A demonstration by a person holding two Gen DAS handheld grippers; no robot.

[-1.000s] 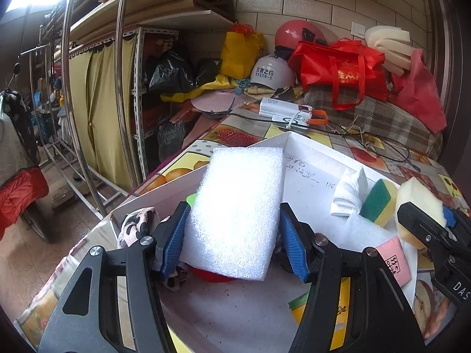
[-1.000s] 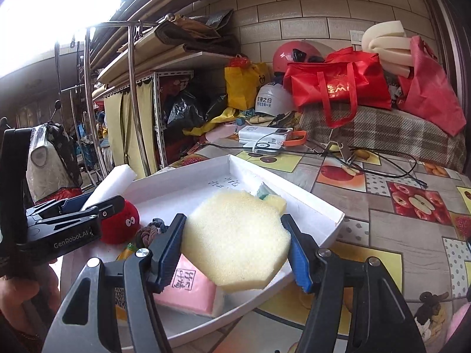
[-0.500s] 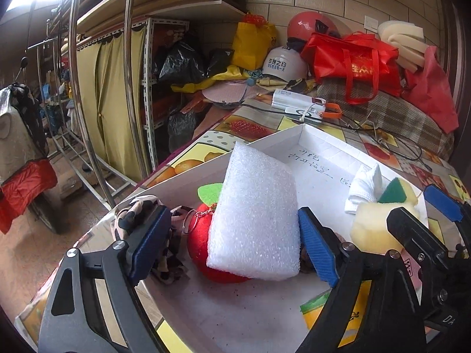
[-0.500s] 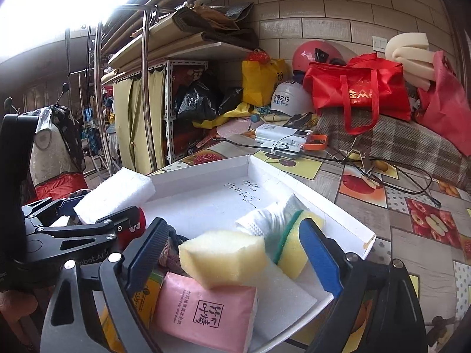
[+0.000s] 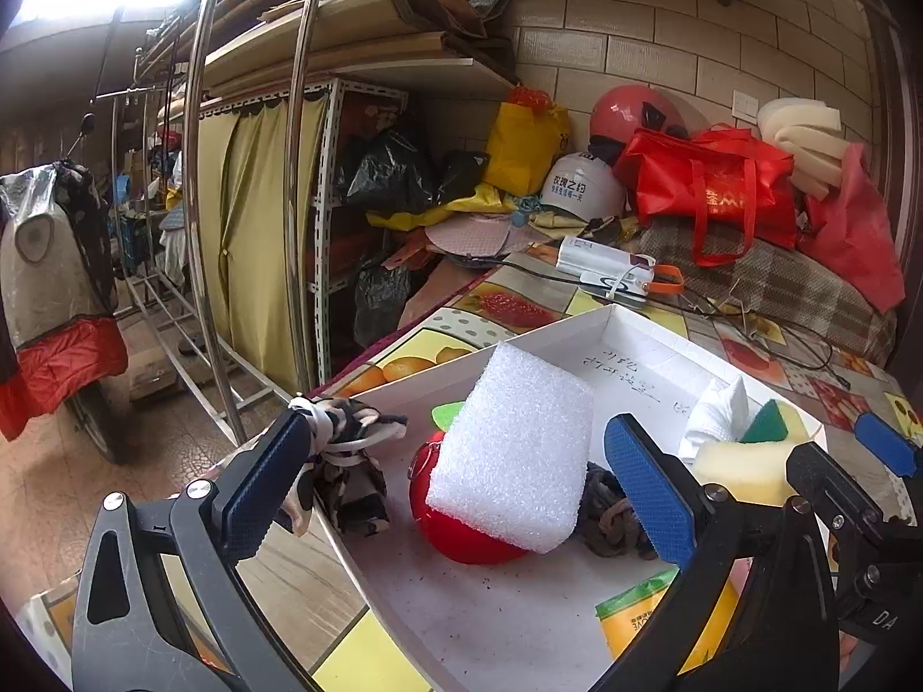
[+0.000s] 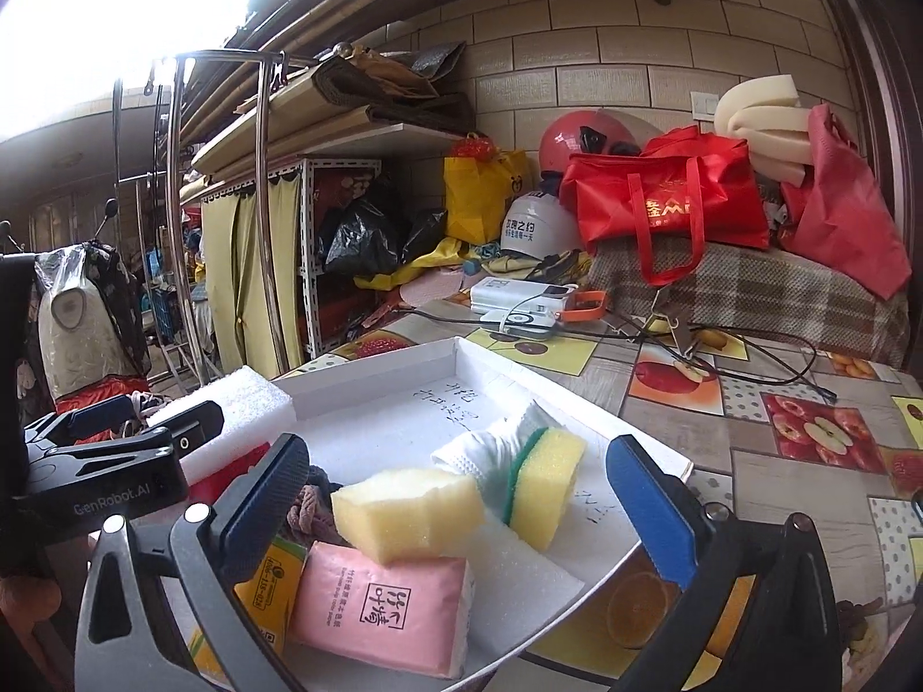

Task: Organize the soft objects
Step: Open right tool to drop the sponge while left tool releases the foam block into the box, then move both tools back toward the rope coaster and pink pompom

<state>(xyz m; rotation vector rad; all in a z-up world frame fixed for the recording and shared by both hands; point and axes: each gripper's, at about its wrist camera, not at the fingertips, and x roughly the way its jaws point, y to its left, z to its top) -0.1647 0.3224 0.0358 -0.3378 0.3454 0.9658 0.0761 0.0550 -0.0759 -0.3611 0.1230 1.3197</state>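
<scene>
Both my tongs, left tongs (image 5: 456, 481) and right tongs (image 6: 461, 496), gape empty over white tray (image 6: 484, 360), frame centre; fruit-print table (image 6: 807, 438) right, brick wall (image 6: 606, 57) above.

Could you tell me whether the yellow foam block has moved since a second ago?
Yes. The yellow foam block left the right gripper, whose jaws are now open, and rests on the pink tissue pack inside the white tray.

White foam block (image 5: 513, 452) resting on a red plush ball (image 5: 456, 530) in the white tray (image 5: 629, 340)

The left gripper (image 5: 456, 481) stands wide apart around the block, touching nothing (a patterned cloth (image 5: 346, 461) lies beside its left finger); a yellow sponge (image 5: 744, 464) sits at right.
</scene>
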